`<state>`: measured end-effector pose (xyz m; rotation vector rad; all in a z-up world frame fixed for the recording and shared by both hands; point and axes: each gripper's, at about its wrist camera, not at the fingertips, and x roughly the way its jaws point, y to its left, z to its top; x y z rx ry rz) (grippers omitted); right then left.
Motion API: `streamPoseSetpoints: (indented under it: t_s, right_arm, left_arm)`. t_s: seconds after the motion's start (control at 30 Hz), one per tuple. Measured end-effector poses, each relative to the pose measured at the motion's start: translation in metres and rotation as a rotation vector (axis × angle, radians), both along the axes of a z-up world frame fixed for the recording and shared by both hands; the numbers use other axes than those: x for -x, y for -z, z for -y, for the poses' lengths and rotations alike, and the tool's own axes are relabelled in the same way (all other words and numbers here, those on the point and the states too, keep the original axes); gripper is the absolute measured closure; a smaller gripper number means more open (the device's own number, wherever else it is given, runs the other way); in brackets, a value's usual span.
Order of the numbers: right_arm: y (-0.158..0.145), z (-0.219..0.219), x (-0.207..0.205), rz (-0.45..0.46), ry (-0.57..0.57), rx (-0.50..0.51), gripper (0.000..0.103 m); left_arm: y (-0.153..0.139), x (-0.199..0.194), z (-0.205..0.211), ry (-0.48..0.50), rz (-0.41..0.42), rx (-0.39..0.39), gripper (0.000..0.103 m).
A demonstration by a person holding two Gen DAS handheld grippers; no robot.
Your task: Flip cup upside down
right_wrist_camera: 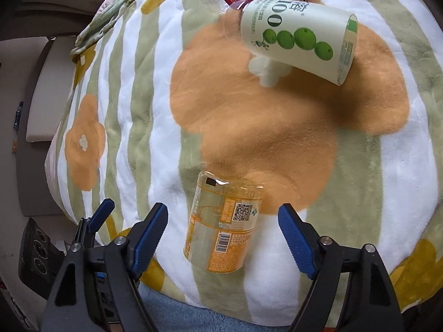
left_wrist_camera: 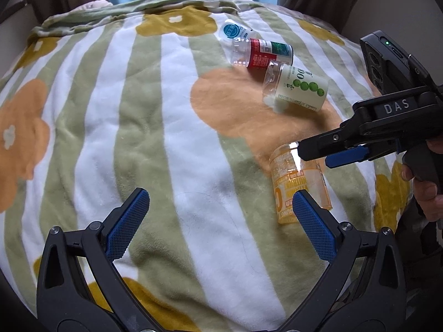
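Note:
A clear cup with an orange label [right_wrist_camera: 224, 227] lies on its side on the flowered blanket [right_wrist_camera: 277, 127], between the open blue-padded fingers of my right gripper [right_wrist_camera: 223, 238], which do not touch it. In the left wrist view the same cup [left_wrist_camera: 299, 185] lies at the right, with the right gripper [left_wrist_camera: 313, 152] over its far end. My left gripper [left_wrist_camera: 221, 221] is open and empty, its right finger [left_wrist_camera: 313, 224] in front of the cup.
A white cup with green fruit print [right_wrist_camera: 299, 36] lies on its side farther away, also in the left wrist view [left_wrist_camera: 299, 88]. A red-labelled clear cup [left_wrist_camera: 260, 54] and a blue-labelled one [left_wrist_camera: 232, 31] lie behind it. The blanket's left edge drops off [right_wrist_camera: 63, 144].

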<state>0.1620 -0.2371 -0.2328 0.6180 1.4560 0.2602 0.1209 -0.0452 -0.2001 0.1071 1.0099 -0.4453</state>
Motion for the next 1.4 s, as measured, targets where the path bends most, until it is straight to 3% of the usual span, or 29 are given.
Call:
streamPoseSetpoints:
  t_s: [0.37, 0.47, 0.63, 0.73, 0.8, 0.87, 0.93, 1.07, 1.2, 1.4]
  right_arm:
    - [0.020, -0.002, -0.018, -0.048, -0.018, 0.035, 0.029]
    - [0.025, -0.002, -0.021, -0.053, -0.026, 0.030, 0.043]
    - [0.020, 0.000, -0.019, -0.026, -0.034, 0.024, 0.044]
    - [-0.010, 0.004, -0.011, 0.154, -0.049, 0.054, 0.044]
    - [-0.035, 0.004, 0.003, 0.346, -0.059, 0.143, 0.044]
    - [-0.052, -0.003, 0.025, 0.553, -0.069, 0.298, 0.044]
    - [-0.051, -0.011, 0.043, 0.687, -0.077, 0.398, 0.044]
    - [-0.039, -0.023, 0.072, 0.888, -0.078, 0.475, 0.044]
    - [-0.025, -0.039, 0.079, 0.987, -0.096, 0.600, 0.044]
    - [-0.010, -0.036, 0.080, 0.990, -0.089, 0.575, 0.044]
  left_arm:
    - [0.011, 0.001, 0.000, 0.020, -0.028, 0.003, 0.000]
    - [0.013, 0.001, -0.002, 0.015, -0.034, 0.004, 0.000]
    - [0.015, 0.001, -0.005, 0.005, -0.041, 0.008, 0.000]
    - [0.016, 0.002, -0.007, -0.008, -0.043, 0.018, 0.000]
    - [0.019, 0.003, -0.010, -0.019, -0.050, 0.031, 0.000]
    - [0.022, 0.004, -0.012, -0.027, -0.056, 0.041, 0.000]
    - [0.026, 0.005, -0.013, -0.037, -0.062, 0.048, 0.000]
    - [0.028, 0.007, -0.016, -0.056, -0.055, 0.070, 0.000]
    - [0.027, 0.007, -0.019, -0.072, -0.037, 0.080, 0.000]
    - [0.028, 0.005, -0.023, -0.093, -0.038, 0.095, 0.000]
